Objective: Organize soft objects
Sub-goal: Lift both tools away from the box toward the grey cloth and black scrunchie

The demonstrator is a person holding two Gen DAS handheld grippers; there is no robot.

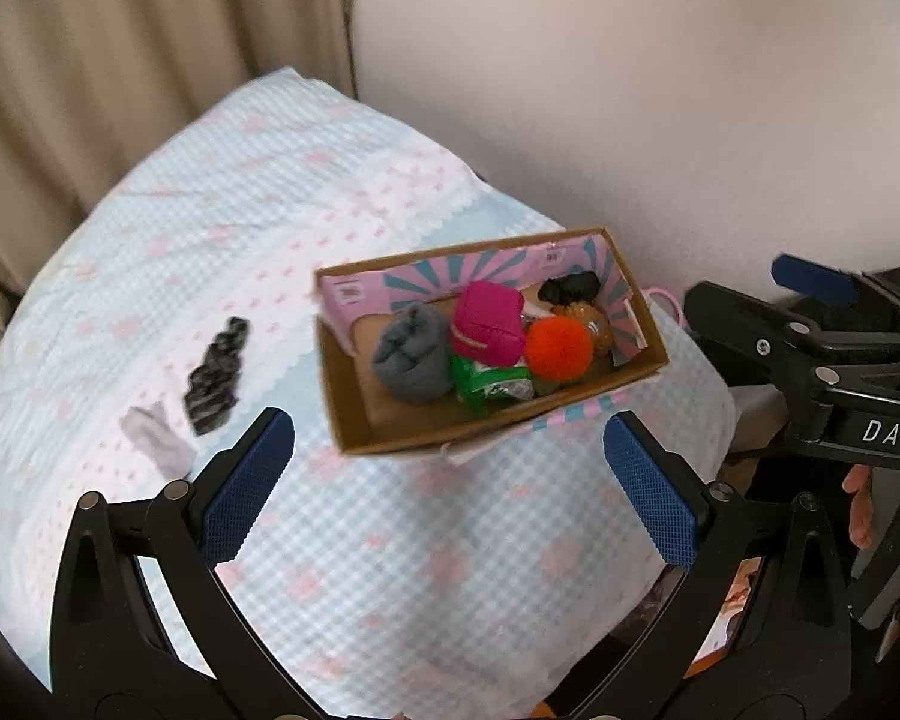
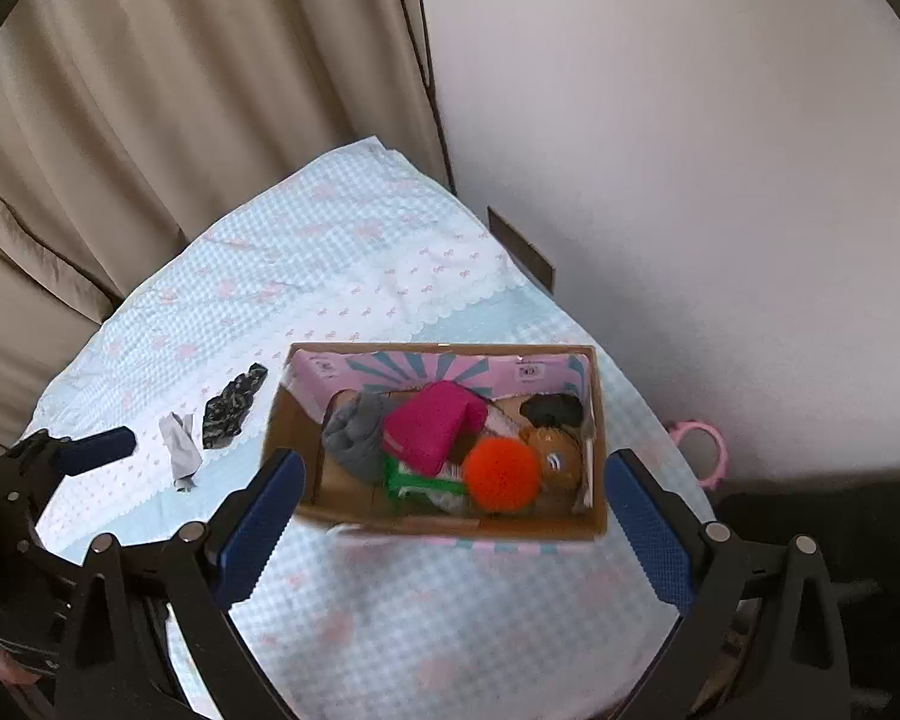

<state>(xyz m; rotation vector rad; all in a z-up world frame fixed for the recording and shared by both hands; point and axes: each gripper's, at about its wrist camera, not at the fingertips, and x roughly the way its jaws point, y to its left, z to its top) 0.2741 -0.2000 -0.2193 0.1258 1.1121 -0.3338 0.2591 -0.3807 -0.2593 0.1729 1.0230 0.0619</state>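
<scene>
Hanging above the table, the left gripper (image 1: 450, 480) and right gripper (image 2: 450, 516) both gape wide and hold nothing. The box (image 2: 306, 420) already has soft toys in it. At nine o'clock from the box lie a dark cloth (image 2: 234, 405) and a grey cloth (image 2: 180, 450). I think those go in next, with a gentle pinch.
</scene>
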